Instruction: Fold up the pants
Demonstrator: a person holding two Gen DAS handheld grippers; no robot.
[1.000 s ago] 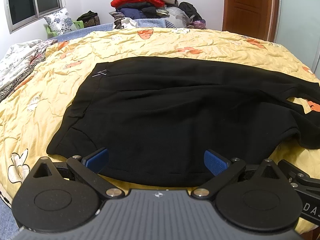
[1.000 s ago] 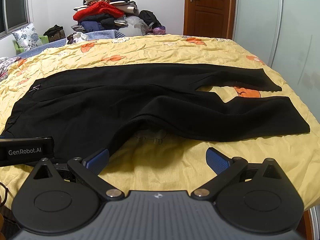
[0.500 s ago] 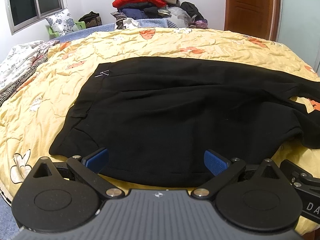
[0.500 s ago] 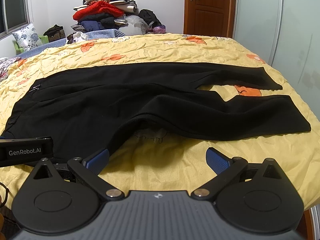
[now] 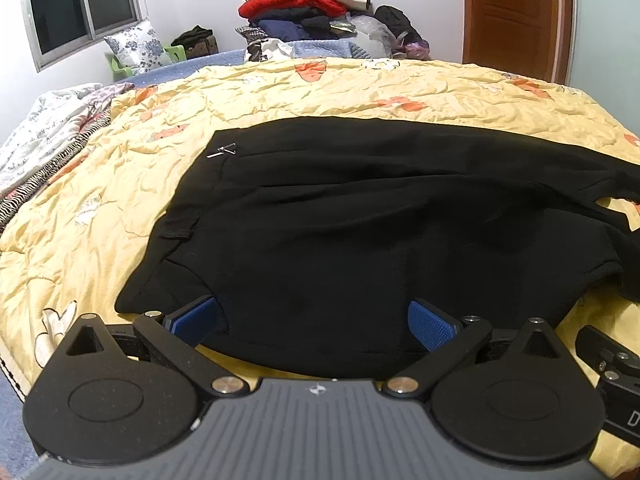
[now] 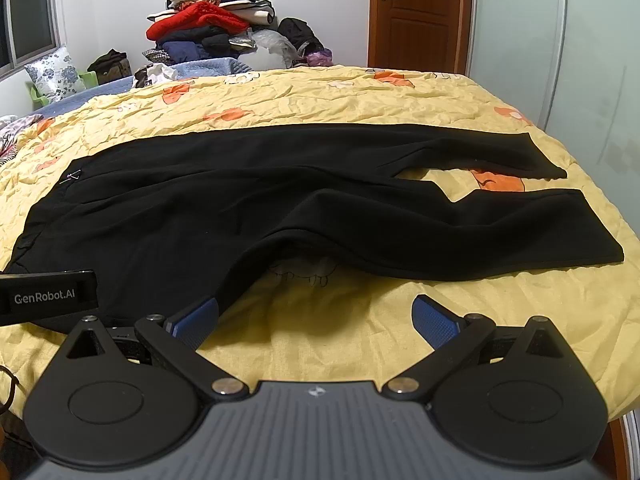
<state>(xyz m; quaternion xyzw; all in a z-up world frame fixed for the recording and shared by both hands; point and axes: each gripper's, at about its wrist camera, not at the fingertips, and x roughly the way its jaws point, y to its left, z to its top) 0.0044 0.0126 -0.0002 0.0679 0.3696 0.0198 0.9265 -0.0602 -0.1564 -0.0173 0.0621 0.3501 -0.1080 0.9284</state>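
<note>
Black pants [image 5: 360,232] lie spread on a yellow floral bedspread [image 5: 120,220], waist to the left and both legs running right [image 6: 460,224]. A small white mark [image 5: 222,151] sits at the far waist corner. My left gripper [image 5: 312,322] is open at the near edge of the waist part, its blue pads [image 5: 430,324] over black cloth. Further right, my right gripper [image 6: 316,318] is open above bare bedspread, just short of the near leg; its left pad [image 6: 196,318] is by the cloth's edge. The left gripper's body [image 6: 48,296] shows at the right wrist view's left side.
A heap of folded clothes [image 5: 304,8] stands beyond the bed's far side, with a floral pillow [image 5: 138,50] at the back left. A brown door [image 6: 416,16] and a pale wardrobe panel [image 6: 560,60] are at the right. A patterned blanket [image 5: 44,148] lies along the bed's left edge.
The left wrist view has drifted slightly left and forward over the waist. The right gripper has barely moved. Both stay open and the pants lie as before.
</note>
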